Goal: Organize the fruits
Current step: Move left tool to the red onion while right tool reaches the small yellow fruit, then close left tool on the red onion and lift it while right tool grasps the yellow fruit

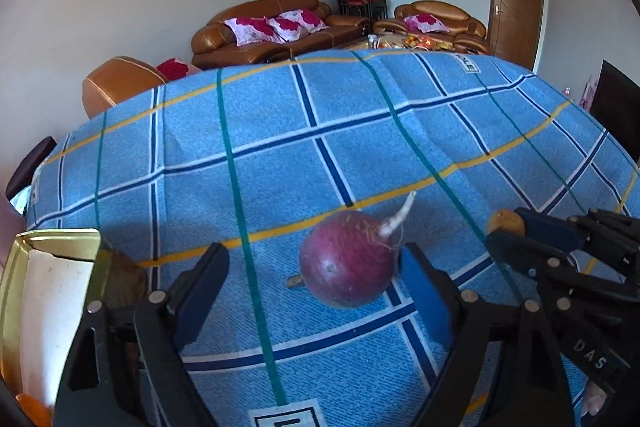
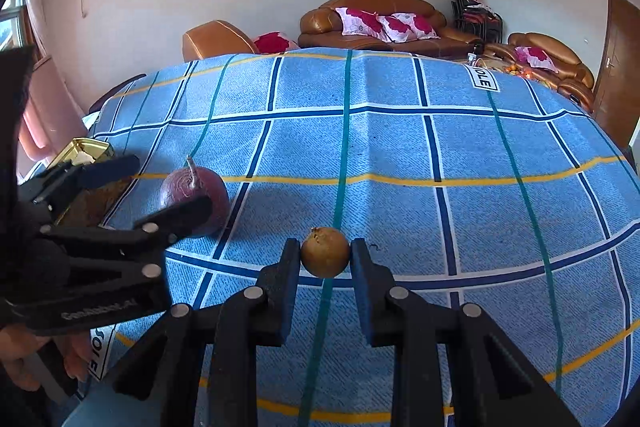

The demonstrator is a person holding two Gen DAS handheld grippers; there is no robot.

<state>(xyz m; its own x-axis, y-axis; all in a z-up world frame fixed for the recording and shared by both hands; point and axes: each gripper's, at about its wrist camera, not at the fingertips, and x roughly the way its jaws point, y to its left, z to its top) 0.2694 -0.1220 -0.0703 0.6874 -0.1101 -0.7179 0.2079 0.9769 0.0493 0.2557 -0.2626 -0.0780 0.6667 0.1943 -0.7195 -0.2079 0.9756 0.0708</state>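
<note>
A round purple root (image 1: 347, 261) with a white tail lies on the blue checked cloth (image 1: 280, 131). My left gripper (image 1: 312, 255) stands open around it: the right pad (image 1: 424, 287) is at its side, the left pad (image 1: 200, 287) well clear. In the right wrist view the same root (image 2: 200, 195) sits at the left, with the left gripper (image 2: 156, 187) around it. My right gripper (image 2: 325, 263) is shut on a small brown round fruit (image 2: 325, 251) just over the cloth (image 2: 400, 147). The left wrist view shows that fruit (image 1: 506, 221) at the tips of the right gripper (image 1: 516, 233).
A gold tin (image 1: 48, 259) with a white inside and a brown item (image 1: 128, 279) stands at the table's left edge, also seen as the gold tin (image 2: 84, 149). An orange fruit (image 1: 32, 409) peeks in at the bottom left. Brown sofas (image 1: 272, 31) stand beyond the table.
</note>
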